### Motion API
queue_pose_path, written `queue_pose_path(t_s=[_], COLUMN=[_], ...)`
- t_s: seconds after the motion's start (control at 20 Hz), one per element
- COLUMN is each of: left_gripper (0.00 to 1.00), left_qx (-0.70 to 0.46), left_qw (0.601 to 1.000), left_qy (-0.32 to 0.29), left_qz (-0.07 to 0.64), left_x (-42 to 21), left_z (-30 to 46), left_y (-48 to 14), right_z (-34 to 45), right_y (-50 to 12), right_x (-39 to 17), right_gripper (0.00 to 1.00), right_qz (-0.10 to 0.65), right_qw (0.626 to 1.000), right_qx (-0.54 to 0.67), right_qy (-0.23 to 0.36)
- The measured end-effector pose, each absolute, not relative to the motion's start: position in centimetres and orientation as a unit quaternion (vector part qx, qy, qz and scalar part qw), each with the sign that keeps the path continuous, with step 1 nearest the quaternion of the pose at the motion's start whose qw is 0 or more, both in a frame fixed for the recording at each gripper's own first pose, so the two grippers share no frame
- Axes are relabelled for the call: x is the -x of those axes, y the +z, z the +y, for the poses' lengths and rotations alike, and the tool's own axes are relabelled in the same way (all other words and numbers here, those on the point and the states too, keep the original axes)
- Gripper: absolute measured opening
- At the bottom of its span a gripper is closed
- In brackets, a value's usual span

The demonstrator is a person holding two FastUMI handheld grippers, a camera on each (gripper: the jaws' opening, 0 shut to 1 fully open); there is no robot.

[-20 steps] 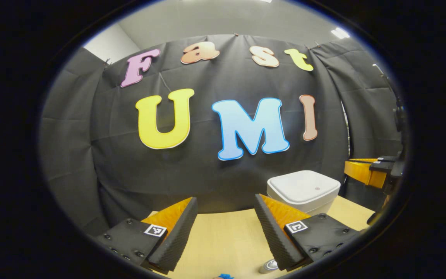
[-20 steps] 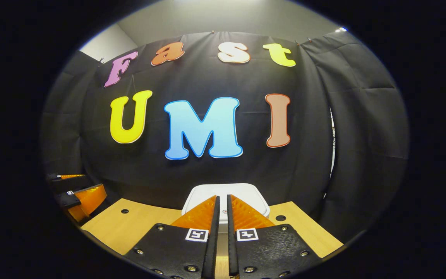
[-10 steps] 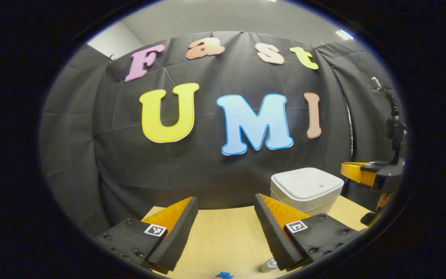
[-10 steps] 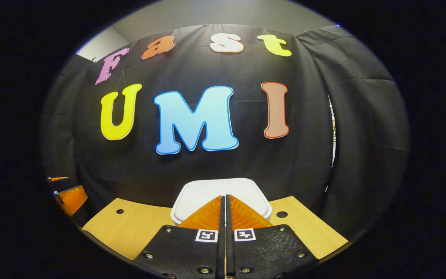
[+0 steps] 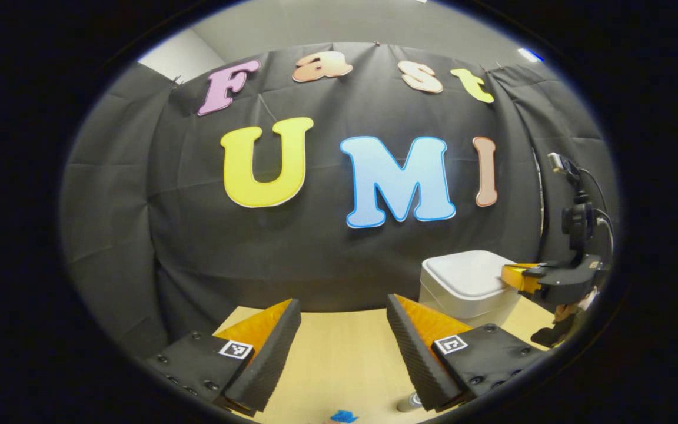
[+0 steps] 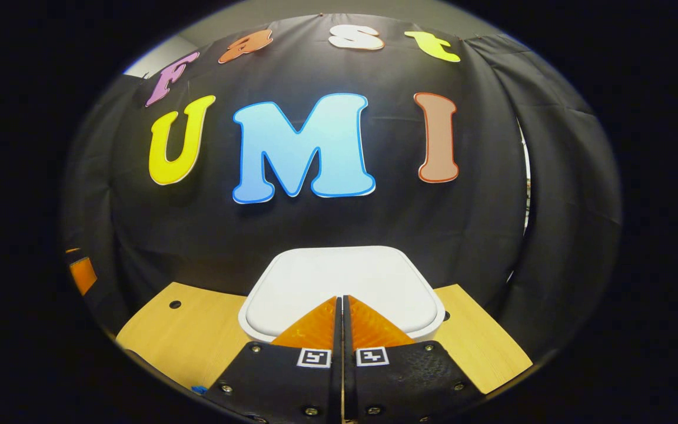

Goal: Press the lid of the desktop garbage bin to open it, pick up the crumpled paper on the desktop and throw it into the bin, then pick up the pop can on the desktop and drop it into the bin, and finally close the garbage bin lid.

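Right gripper [image 6: 342, 300]: its fingers are pressed together with nothing between them, and the tips are seen over the near edge of the lid; contact with the lid cannot be told from the right gripper view. In the left gripper view the same gripper [image 5: 512, 277] is seen at the bin's right side, level with the lid's edge.

Left gripper [image 5: 344, 318]: its fingers are spread wide and nothing is held; it is raised above the bench, well apart from the bin.

Bin [image 6: 339, 282]: it is white, with rounded corners, and stands at the far edge of the bench against the wall. In the left gripper view the bin [image 5: 462, 285] is seen to the right, beyond the right finger.

Lid [image 6: 342, 277]: it is shut and lies flat on the bin.

Can [image 5: 409, 402]: what may be its metal top is glimpsed at the bottom edge, partly hidden behind the left gripper's right finger.

Blue scrap [image 5: 344, 416]: a small blue thing is seen on the bench at the bottom edge; what it is cannot be told.

Bench [image 6: 198, 330]: it is light wood, with round holes near its far corners.
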State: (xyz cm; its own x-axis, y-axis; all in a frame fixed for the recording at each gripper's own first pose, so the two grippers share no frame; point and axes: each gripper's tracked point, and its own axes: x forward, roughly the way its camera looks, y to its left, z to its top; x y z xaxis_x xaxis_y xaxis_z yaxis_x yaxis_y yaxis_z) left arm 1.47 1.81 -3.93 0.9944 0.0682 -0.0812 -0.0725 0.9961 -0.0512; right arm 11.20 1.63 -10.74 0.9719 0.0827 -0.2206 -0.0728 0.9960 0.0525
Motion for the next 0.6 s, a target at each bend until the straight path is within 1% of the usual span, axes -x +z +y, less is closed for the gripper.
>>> queue_pose_path(t_s=[0.1, 0.25, 0.3, 0.6], left_gripper=[1.00, 0.91, 0.96, 0.96], left_qx=[0.027, 0.029, 0.029, 0.032], left_qw=[0.998, 0.998, 0.998, 0.998], left_qy=[0.037, 0.036, 0.035, 0.032], left_qz=[0.042, 0.043, 0.044, 0.047], left_x=[-1.80, -2.15, -2.23, -2.52], left_z=[1.95, 1.72, 1.64, 1.75], left_y=[-4.06, -4.33, -4.43, -4.45], right_z=[1.66, 1.69, 1.73, 1.72], right_y=[-10.62, -10.89, -10.84, -11.25], right_x=[-11.21, -11.16, -11.11, -11.00], right_gripper=[0.01, 0.01, 0.01, 0.02], right_qz=[0.112, 0.115, 0.114, 0.122], right_qw=[0.993, 0.993, 0.993, 0.992], right_qx=[-0.020, -0.013, -0.010, -0.013], right_qy=[0.040, 0.040, 0.041, 0.043])
